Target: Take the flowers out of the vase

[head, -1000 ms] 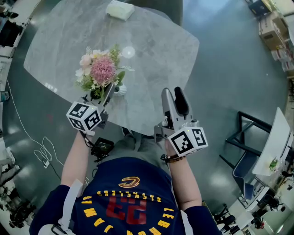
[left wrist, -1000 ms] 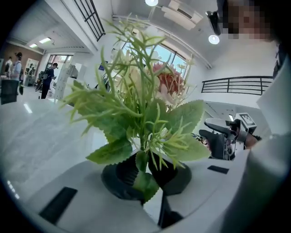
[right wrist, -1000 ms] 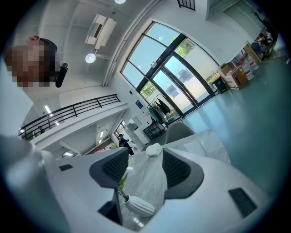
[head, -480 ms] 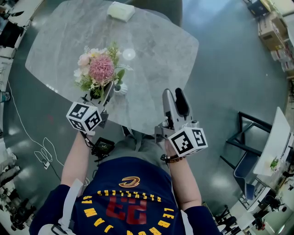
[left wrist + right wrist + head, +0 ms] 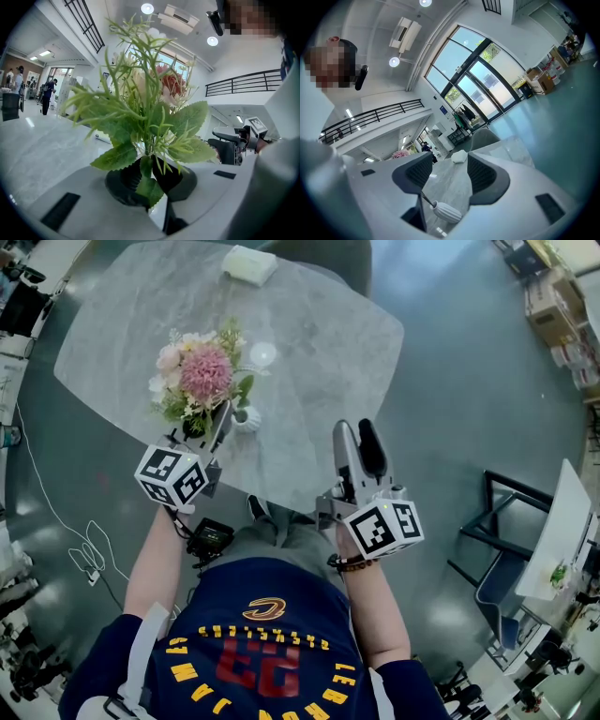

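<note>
A: Start close. What is the left gripper (image 5: pixel 204 424) doing?

B: It is clenched on the flowers (image 5: pixel 206 377). In its own view the dark pads (image 5: pixel 125 177) pinch the green stalk low down, with a leaf caught between them. The leaves and pink bloom rise right above the jaws.

A: And the right gripper (image 5: pixel 356 433)?

B: Released. Its jaws stand apart with nothing between the pads. It hangs over the near edge of the table (image 5: pixel 319 362), well to the right of the left one.

A: Where are the flowers, then?

B: In the left gripper's hold, over the near left part of the table. The bunch leans away from the person: a big pink head, pale blooms round it, green sprigs at the sides.

A: And the vase (image 5: pixel 247 421)?

B: Small, white and ribbed, on the table just right of the left gripper's tips and below the bunch. In the right gripper view it shows low between the open jaws (image 5: pixel 447 212), and a thin stem (image 5: pixel 426 200) comes out of its mouth and passes behind one jaw. How deep the stem sits in it I cannot tell.

A: Anything beyond?

B: A white pack (image 5: pixel 249 263) lies at the table's far edge, well apart from the vase. A grey chair (image 5: pixel 483 138) stands behind that.
</note>
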`<state>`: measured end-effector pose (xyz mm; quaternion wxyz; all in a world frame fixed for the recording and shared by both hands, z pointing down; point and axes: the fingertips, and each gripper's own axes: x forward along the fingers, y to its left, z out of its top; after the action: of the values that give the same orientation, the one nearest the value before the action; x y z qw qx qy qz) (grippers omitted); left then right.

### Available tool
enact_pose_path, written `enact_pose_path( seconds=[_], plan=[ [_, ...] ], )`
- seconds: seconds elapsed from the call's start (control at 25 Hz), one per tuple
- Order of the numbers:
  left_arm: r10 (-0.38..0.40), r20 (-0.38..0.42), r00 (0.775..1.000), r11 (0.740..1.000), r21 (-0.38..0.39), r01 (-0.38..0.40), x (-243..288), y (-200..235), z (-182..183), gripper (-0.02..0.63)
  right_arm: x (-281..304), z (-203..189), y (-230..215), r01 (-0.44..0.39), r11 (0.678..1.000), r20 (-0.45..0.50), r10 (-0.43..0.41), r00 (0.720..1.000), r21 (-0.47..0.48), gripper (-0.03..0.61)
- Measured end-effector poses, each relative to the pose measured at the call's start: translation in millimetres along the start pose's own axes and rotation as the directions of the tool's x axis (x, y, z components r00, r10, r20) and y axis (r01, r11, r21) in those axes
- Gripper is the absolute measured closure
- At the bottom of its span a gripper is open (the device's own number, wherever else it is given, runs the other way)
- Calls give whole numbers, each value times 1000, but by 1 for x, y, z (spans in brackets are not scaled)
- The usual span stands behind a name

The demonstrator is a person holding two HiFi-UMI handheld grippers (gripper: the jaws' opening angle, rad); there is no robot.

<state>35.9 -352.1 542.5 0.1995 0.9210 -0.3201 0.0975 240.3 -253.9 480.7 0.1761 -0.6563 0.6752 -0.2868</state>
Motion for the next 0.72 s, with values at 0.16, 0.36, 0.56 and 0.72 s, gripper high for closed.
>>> enact_pose_path(
  seconds=[0.16, 0.36, 0.56, 0.72],
  plan=[
    [24, 27, 999, 1000, -4, -24, -5, 1, 8, 572, -4, 3, 3, -1, 1000, 7, 1, 1000, 1, 345],
    [51, 57, 997, 999, -14, -50, -6, 8, 12, 574, -3, 0, -4, 4, 1000, 9, -4, 1000, 12, 345],
    [54, 82, 995, 998, -13, -53, -5, 12, 24, 574, 2, -1, -8, 8, 1000, 10, -8, 1000, 26, 346],
    [54, 97, 994, 999, -8, -54, -8, 9, 31, 574, 1, -1, -8, 3, 1000, 13, -4, 1000, 25, 345]
  ],
)
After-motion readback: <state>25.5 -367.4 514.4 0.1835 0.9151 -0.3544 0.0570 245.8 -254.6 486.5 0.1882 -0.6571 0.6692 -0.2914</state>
